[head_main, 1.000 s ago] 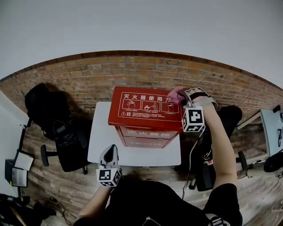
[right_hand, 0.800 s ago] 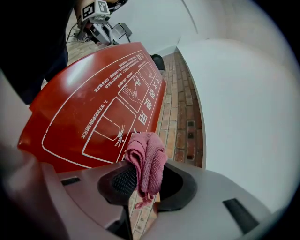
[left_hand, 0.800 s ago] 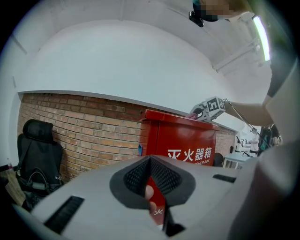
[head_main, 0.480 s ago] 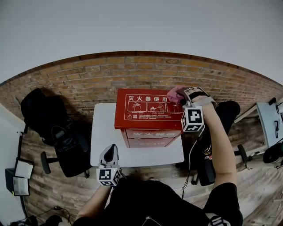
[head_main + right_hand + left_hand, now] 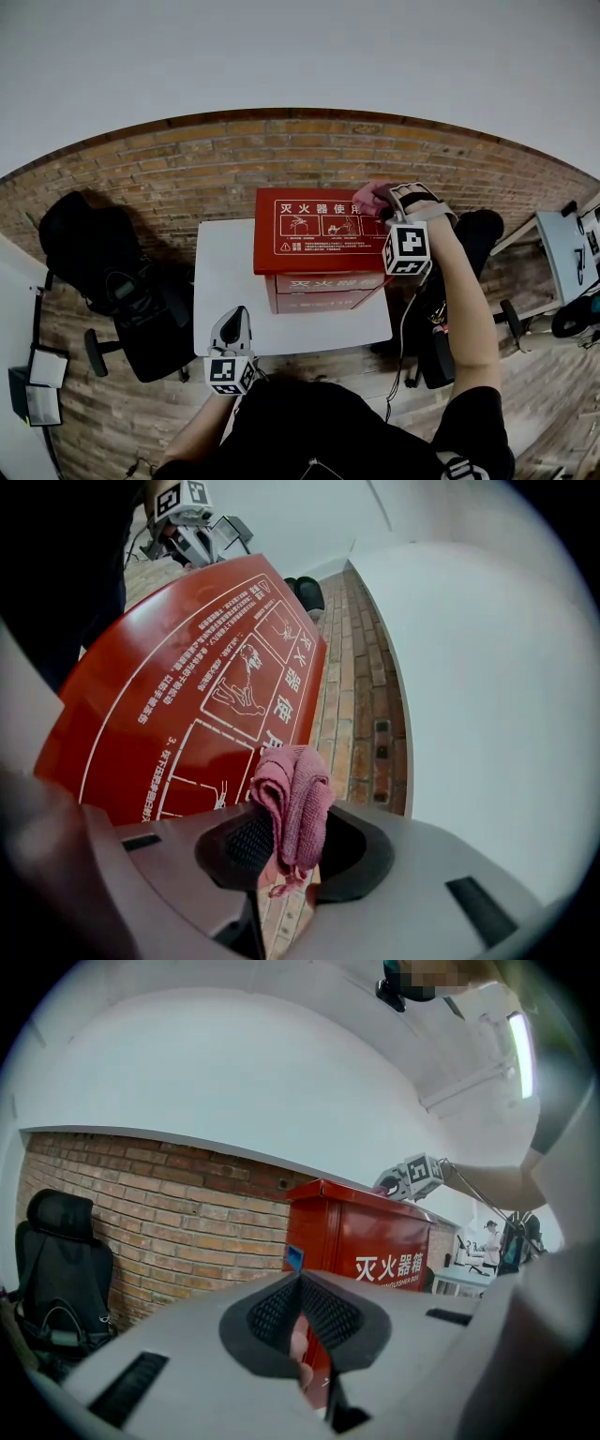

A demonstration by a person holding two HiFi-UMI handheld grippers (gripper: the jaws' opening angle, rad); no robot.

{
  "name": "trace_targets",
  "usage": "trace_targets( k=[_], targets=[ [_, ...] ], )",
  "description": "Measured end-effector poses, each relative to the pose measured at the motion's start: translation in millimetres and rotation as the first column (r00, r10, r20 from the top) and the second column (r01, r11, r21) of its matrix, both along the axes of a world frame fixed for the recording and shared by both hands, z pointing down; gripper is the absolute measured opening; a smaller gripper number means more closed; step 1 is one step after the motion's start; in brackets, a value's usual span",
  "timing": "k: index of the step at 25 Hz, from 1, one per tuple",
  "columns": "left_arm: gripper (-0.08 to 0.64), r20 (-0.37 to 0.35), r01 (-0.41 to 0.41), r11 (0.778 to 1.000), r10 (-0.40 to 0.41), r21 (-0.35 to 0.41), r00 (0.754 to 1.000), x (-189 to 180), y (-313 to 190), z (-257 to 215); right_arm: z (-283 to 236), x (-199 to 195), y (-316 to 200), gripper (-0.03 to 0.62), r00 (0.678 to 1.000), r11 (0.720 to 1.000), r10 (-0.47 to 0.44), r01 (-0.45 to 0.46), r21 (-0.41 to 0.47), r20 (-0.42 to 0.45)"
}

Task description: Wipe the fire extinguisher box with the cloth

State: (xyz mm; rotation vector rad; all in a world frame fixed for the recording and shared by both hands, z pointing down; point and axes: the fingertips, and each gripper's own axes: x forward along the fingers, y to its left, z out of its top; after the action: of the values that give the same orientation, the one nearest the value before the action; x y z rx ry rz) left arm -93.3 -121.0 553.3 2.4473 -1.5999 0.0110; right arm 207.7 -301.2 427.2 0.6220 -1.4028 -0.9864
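right tool (image 5: 292,834) clamped on pink cloth (image 5: 298,787), at far right corner of red fire extinguisher box (image 5: 314,230) lid | box on white tabletop (image 5: 225,281) | left tool (image 5: 300,1283) closed together, empty, near tabletop's front edge

The left gripper (image 5: 300,1277) has its 2 dark ribbed jaws brought together at the tips, with nothing gripped between them. Beyond them stands the red fire extinguisher box (image 5: 370,1237), upright, with white characters on its side. At the box's top far corner sits the right gripper (image 5: 400,1179), its marker cube showing. A brick wall (image 5: 141,1208) runs behind the box beneath a white wall (image 5: 234,1072), and a black office chair (image 5: 56,1269) stands at the far left, close to the bricks
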Motion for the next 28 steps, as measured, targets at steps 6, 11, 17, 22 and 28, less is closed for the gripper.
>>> trace_targets(
  k=[6, 11, 17, 22, 28],
  targets=[
    [0.018, -0.009, -0.023, 1.000, 0.023, -0.002, 1.000, -9, -4, 4, -1, -10, -2, 0.107, 1.000, 1.000, 0.019, -0.019, 0.001, 0.002],
    [0.018, -0.007, -0.042, 0.999, 0.042, 0.004, 0.999, -19, -11, 4, -1, -21, -5, 0.107, 1.000, 1.000, 0.027, -0.027, 0.004, 0.007],
    [0.018, -0.012, -0.061, 0.998, 0.061, 0.006, 0.998, -32, -21, 5, -2, -35, -8, 0.107, 0.999, 0.999, 0.032, -0.032, 0.018, -0.018],
    [0.018, -0.011, -0.085, 0.996, 0.085, 0.001, 0.996, -42, -31, 8, -3, -47, -10, 0.107, 0.999, 0.999, 0.041, -0.041, 0.022, -0.018],
    [0.018, -0.008, -0.117, 0.993, 0.117, -0.001, 0.993, -51, -38, 8, -3, -66, -9, 0.107, 0.999, 0.999, 0.043, -0.043, 0.022, -0.009]
  ],
)
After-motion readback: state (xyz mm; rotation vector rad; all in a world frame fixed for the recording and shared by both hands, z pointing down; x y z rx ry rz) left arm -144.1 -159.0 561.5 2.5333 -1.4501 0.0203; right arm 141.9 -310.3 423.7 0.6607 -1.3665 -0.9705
